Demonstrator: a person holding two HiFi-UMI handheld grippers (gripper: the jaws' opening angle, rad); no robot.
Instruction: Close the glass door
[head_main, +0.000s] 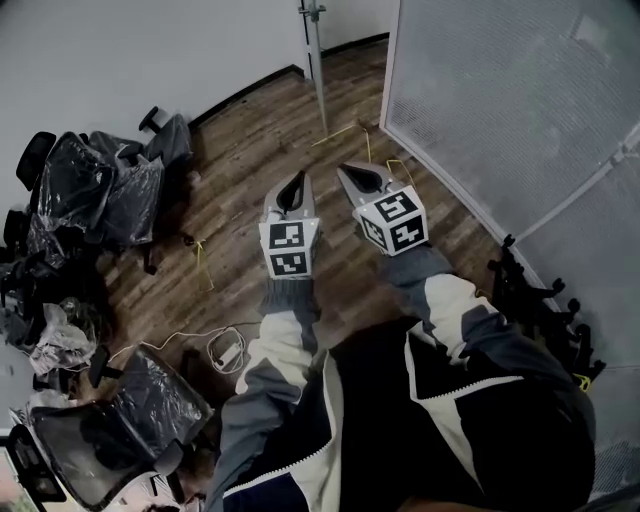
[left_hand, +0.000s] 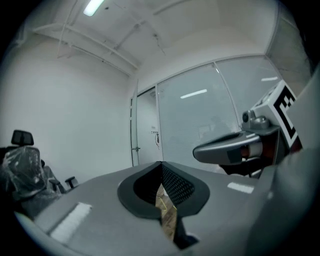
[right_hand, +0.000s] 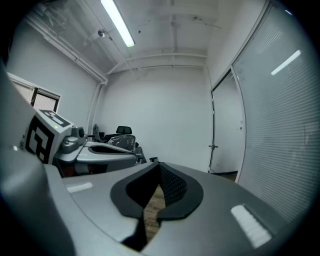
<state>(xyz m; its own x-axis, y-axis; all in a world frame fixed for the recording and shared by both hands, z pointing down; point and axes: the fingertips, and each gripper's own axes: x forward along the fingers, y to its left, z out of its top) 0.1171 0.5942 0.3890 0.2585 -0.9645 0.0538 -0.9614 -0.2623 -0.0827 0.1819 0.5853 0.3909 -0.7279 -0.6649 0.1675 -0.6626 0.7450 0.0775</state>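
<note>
Right of the right tool (head_main: 350, 176), untouched, stands the glass door (head_main: 500, 90).

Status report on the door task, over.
Left hand-held gripper, right hand-held gripper: shut, empty. Glass door at right, untouched. Yellow cable on floor before it.

floor (head_main: 250, 170): dark wood planks | walls (head_main: 150, 50): white | chairs (head_main: 100, 190): plastic-wrapped | ceiling: tube light (right_hand: 119, 22)

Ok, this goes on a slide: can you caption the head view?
Shut and empty, the left hand-held gripper and right hand-held gripper hover over wood floor beside a glass panel.
</note>
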